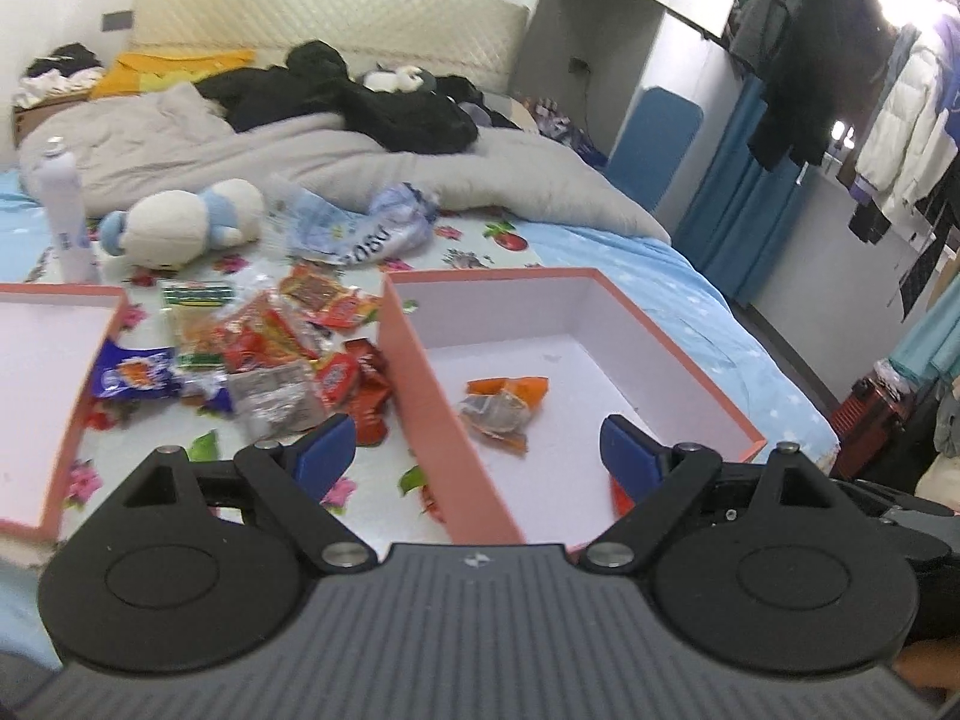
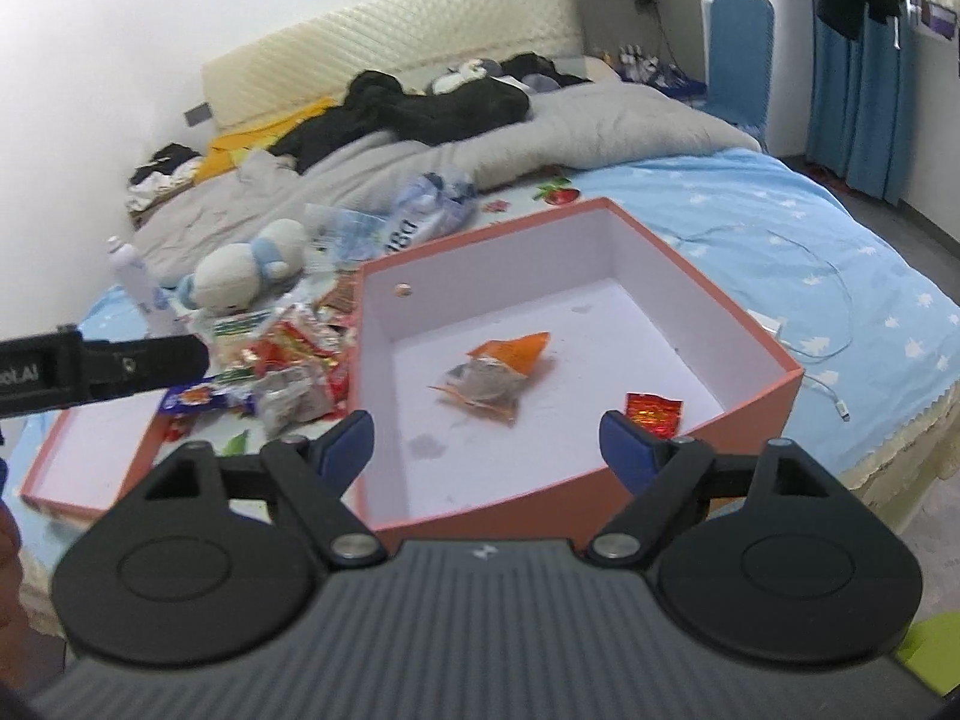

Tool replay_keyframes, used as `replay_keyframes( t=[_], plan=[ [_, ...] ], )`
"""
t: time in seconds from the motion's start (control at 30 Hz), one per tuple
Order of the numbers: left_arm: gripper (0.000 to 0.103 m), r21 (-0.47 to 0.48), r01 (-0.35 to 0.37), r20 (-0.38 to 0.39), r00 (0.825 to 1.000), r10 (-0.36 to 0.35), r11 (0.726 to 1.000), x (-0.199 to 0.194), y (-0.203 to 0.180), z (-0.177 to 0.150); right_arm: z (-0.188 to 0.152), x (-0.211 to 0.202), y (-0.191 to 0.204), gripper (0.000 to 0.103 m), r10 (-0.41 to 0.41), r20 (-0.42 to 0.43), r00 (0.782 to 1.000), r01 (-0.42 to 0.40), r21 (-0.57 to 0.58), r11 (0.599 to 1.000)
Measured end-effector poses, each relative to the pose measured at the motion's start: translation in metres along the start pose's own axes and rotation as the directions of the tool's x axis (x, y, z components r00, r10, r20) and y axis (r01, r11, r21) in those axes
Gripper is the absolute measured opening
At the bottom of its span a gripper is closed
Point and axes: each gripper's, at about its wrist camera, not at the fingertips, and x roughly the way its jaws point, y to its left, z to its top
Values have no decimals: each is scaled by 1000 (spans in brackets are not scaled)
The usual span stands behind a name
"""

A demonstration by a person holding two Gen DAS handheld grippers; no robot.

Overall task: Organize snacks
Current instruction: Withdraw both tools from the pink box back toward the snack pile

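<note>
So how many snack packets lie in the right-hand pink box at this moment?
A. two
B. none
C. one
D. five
A: the right wrist view shows an orange-and-clear packet mid-floor and a small red packet near the front wall of the box; the rest of the snacks lie on the bed between the boxes.

On the bed (image 2: 780,228), the snack pile (image 1: 270,354) lies between two boxes: the left box (image 1: 36,396) and the right box (image 2: 774,390), which holds two packets (image 2: 492,378).
</note>
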Motion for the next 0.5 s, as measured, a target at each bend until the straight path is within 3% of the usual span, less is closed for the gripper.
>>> replay_keyframes(
  t=[0.27,0.5],
  plan=[
    [91,-37,-54,44,997,55,998,-50,22,-26,-21,-24,36,84,95,30,995,-93,-53,994],
    [91,-76,-98,62,993,103,992,-78,40,-49,-38,-34,62,84,161,6,987,-159,-123,980]
  ],
)
